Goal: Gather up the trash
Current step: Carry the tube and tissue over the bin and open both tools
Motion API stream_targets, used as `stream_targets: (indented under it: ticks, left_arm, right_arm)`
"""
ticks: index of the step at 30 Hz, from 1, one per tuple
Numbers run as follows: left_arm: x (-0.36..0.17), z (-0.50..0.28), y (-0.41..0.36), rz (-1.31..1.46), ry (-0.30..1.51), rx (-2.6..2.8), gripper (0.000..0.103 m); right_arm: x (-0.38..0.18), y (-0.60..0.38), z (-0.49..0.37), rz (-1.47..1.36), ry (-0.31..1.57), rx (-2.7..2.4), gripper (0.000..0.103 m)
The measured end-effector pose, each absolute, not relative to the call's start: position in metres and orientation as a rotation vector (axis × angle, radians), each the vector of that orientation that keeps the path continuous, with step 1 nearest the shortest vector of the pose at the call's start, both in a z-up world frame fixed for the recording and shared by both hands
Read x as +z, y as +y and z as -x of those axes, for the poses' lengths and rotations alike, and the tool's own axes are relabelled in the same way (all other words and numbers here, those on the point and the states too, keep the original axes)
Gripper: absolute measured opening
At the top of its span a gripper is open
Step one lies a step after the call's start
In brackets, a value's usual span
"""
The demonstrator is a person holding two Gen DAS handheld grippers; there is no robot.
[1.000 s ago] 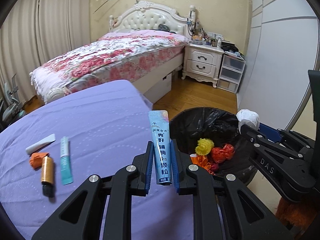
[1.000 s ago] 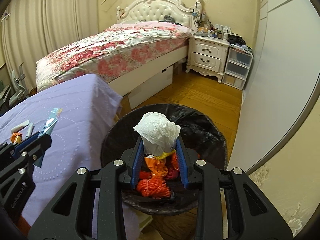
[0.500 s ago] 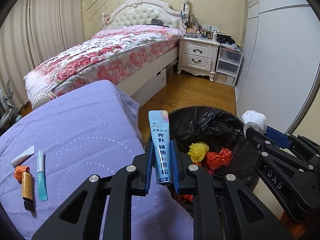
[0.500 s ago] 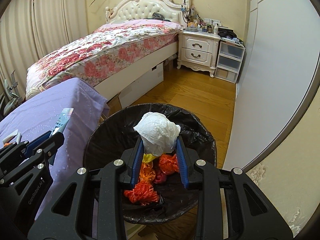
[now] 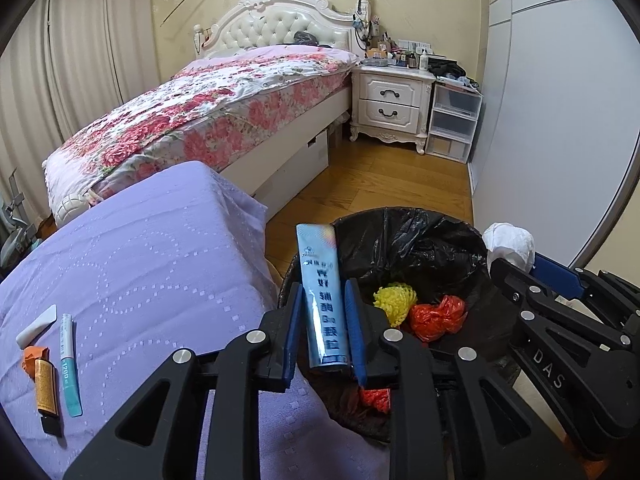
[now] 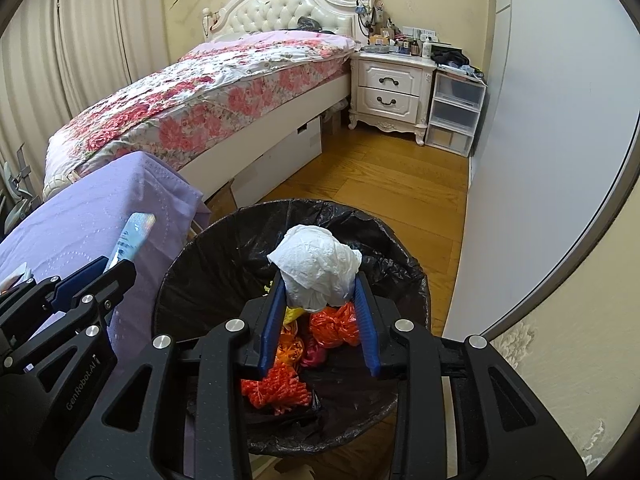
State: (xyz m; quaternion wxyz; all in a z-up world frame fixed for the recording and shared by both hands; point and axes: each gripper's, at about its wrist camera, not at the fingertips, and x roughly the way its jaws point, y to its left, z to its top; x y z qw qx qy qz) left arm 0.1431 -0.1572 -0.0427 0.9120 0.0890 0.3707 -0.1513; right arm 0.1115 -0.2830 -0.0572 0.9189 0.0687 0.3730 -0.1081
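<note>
My left gripper [image 5: 322, 300] is shut on a light blue sachet [image 5: 322, 292] with Chinese print and holds it upright over the near rim of the bin [image 5: 424, 240]. My right gripper [image 6: 318, 284] is shut on a crumpled white tissue [image 6: 316, 268] above the bin's [image 6: 224, 248] opening. The bin has a black liner and holds orange, red and yellow net scraps [image 6: 276, 388]. In the left wrist view the tissue [image 5: 510, 242] shows at the bin's right edge.
A purple-covered table [image 5: 152, 256] lies left of the bin, with a teal tube [image 5: 68, 364], an amber tube [image 5: 44, 384], an orange scrap [image 5: 30, 358] and a white piece [image 5: 36, 326]. A floral bed [image 5: 208, 120], nightstand [image 5: 390, 98] and white wardrobe [image 5: 560, 120] stand behind.
Both grippers have moved right, toward and over the bin, each still holding its item. The table items have slid toward the left edge of the left wrist view.
</note>
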Motion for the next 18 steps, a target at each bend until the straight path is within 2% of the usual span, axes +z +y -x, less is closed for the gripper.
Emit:
stream_targets:
  ticks: [1, 3, 6, 9, 18]
  left_arm:
    - [-0.043, -0.143, -0.158, -0.185, 0.766, -0.310, 0.038]
    - [-0.043, -0.143, -0.158, -0.185, 0.761, -0.306, 0.057]
    - [-0.040, -0.142, -0.158, -0.187, 0.747, -0.307, 0.060]
    - [-0.040, -0.140, -0.159, -0.197, 0.736, -0.301, 0.070]
    - [-0.036, -0.134, -0.149, -0.188, 0.735, -0.281, 0.073]
  right_arm:
    - [-0.057, -0.283, -0.111, -0.140, 0.765, -0.225, 0.039]
    - [-0.058, -0.284, -0.111, -0.142, 0.763, -0.228, 0.040]
    - [-0.057, -0.285, -0.109, -0.145, 0.759, -0.236, 0.041]
    - [-0.056, -0.287, -0.107, -0.148, 0.754, -0.243, 0.044]
    - [-0.053, -0.288, -0.104, -0.153, 0.748, -0.248, 0.047]
